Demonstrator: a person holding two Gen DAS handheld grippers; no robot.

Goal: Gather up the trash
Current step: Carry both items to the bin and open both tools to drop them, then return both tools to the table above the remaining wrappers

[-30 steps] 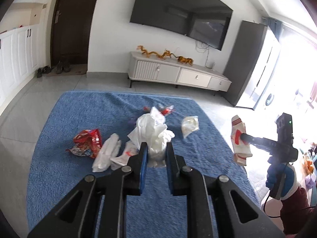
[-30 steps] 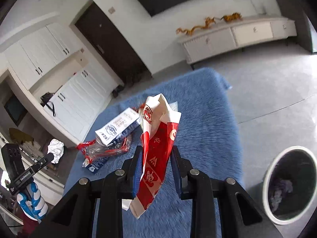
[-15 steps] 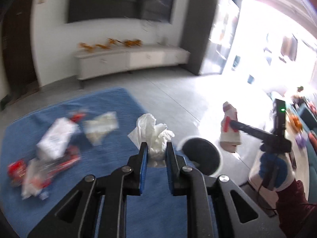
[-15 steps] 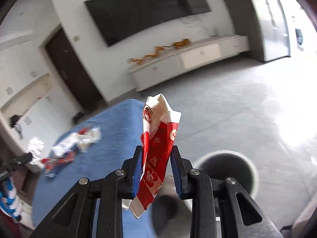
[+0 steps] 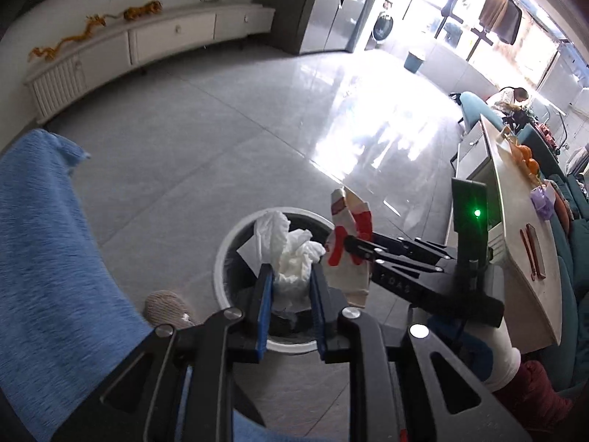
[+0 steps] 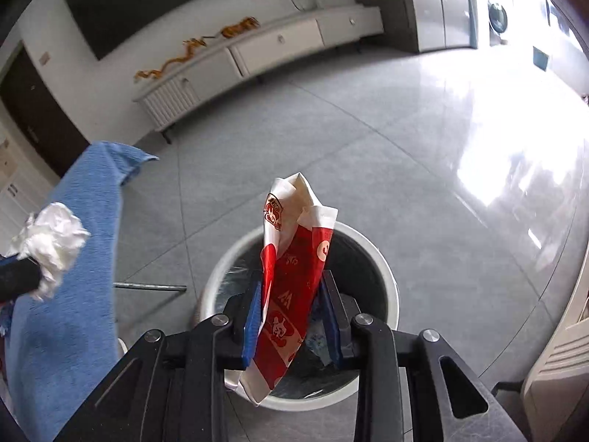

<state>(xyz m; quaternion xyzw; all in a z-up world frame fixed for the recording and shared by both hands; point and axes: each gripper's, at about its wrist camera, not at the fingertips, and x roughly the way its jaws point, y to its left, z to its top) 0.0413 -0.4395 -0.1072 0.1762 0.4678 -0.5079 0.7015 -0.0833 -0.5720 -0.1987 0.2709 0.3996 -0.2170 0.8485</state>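
There is one white-rimmed trash bin (image 6: 390,283), one crumpled white tissue wad (image 5: 291,254), one red-and-white paper bag (image 6: 294,283), one blue rug (image 5: 40,250) at left, and two grippers, the left gripper (image 5: 288,307) and the right gripper (image 6: 292,318).

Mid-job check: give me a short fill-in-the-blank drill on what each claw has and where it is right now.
1. The left claw has crumpled white ____ between its pads.
2. The right claw has a red-and-white paper ____ between its pads.
3. Both claws are over the round white-rimmed ____, by the blue towel-like cloth.
4. The floor around it is glossy grey ____.

Missing words: tissue; bag; trash bin; tile.
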